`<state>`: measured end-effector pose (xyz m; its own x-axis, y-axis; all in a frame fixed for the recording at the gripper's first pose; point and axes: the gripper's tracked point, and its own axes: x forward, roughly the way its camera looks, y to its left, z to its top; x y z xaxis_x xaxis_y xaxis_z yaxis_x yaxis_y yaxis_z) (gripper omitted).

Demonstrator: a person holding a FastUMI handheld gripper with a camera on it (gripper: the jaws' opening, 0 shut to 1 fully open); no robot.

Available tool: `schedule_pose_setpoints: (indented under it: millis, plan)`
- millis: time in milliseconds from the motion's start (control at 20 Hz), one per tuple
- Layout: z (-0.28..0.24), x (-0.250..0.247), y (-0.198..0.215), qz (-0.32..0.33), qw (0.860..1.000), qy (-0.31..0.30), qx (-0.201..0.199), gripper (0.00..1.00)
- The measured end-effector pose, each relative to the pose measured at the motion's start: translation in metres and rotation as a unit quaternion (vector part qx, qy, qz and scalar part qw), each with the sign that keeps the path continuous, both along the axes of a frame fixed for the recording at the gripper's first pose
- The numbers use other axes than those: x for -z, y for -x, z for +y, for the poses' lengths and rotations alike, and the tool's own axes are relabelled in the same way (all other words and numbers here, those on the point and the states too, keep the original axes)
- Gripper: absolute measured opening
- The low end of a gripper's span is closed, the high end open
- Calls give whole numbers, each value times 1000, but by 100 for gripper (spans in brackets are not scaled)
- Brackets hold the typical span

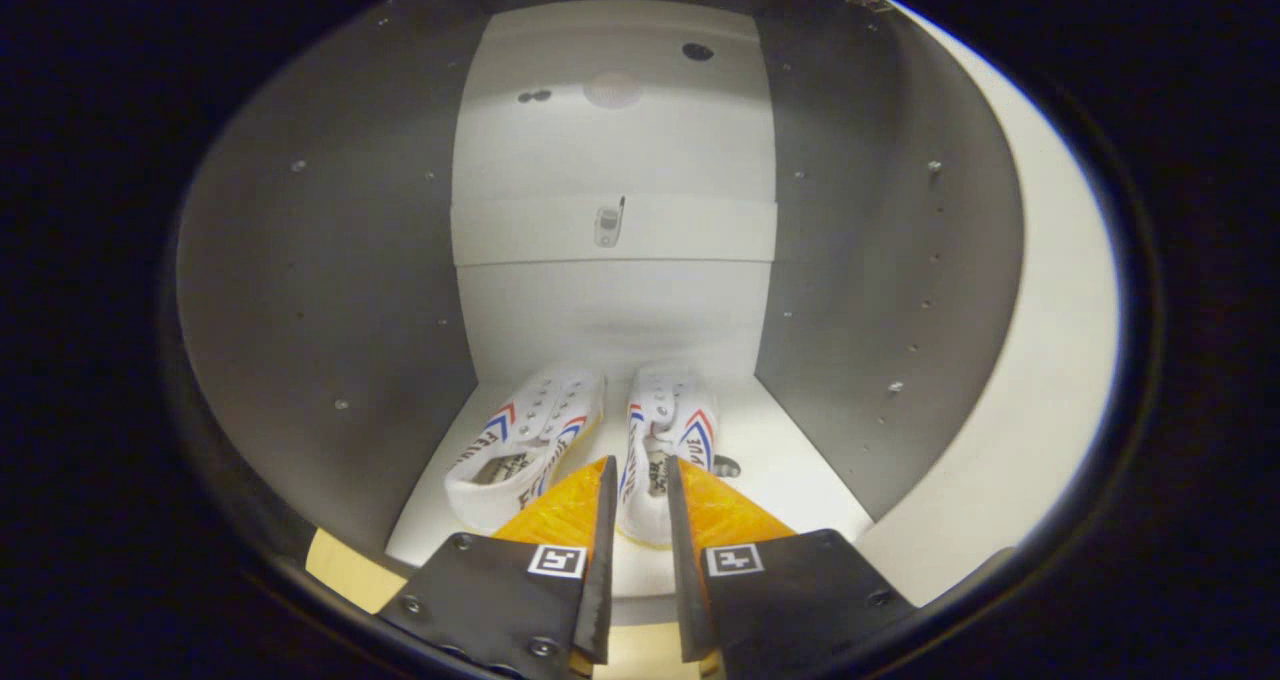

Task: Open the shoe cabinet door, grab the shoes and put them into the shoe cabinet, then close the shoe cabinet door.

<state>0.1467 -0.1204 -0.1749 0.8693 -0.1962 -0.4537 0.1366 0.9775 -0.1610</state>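
Item: pair of white canvas sneakers w/ red-blue stripes (590,440), side by side on floor of white shoe cabinet (612,160), long axes running front-to-back. Your gripper (637,480): fingers narrowly parted, gripping nothing. Shoes lie just ahead; right shoe's heel shows thru the gap.

Bright, washed-out cabinet back panel (612,140), shadowed grey side walls (330,250), strong fisheye bending, soft focus.

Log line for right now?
stage: shoes on cabinet floor | gripper: at right shoe's heel, jaws narrowly apart, grip unclear | door: open, not yet closed
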Motion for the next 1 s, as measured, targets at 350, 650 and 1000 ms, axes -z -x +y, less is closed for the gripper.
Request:
schedule_pose_setpoints:
  millis: [350, 650, 1000]
  plan:
    - [6, -59, 89, -57, 998, 12, 24, 30]
    - [-11, -116, 175, -106, 993, 24, 49, 33]
    - [-50, -176, 254, -165, 984, 30, 67, 33]
